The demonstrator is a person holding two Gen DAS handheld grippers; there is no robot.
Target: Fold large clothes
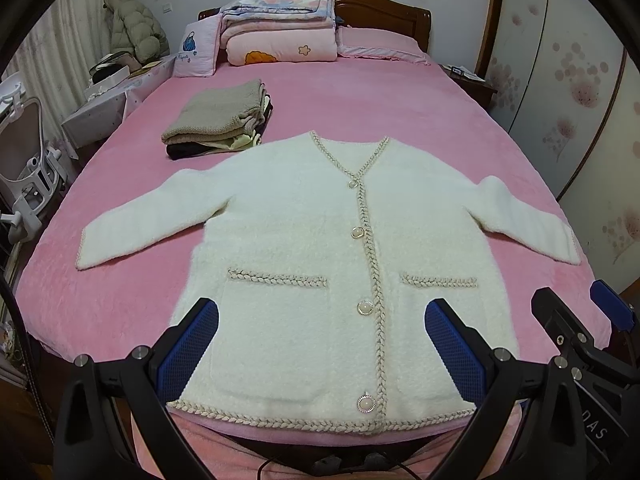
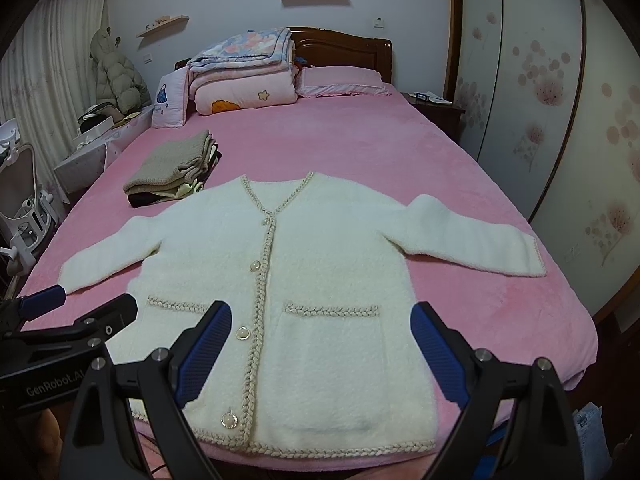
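Note:
A cream fluffy cardigan with braided trim and pearl buttons lies flat, face up, on the pink bed, both sleeves spread out. It also shows in the right wrist view. My left gripper is open and empty, hovering above the cardigan's hem near its lower buttons. My right gripper is open and empty above the right pocket. Each gripper shows in the other's view: the right one at the right edge, the left one at the left edge.
A stack of folded clothes with a beige top layer sits on the bed beyond the left sleeve. Folded quilts and pillows lie by the wooden headboard. A white chair stands left of the bed; wardrobe doors on the right.

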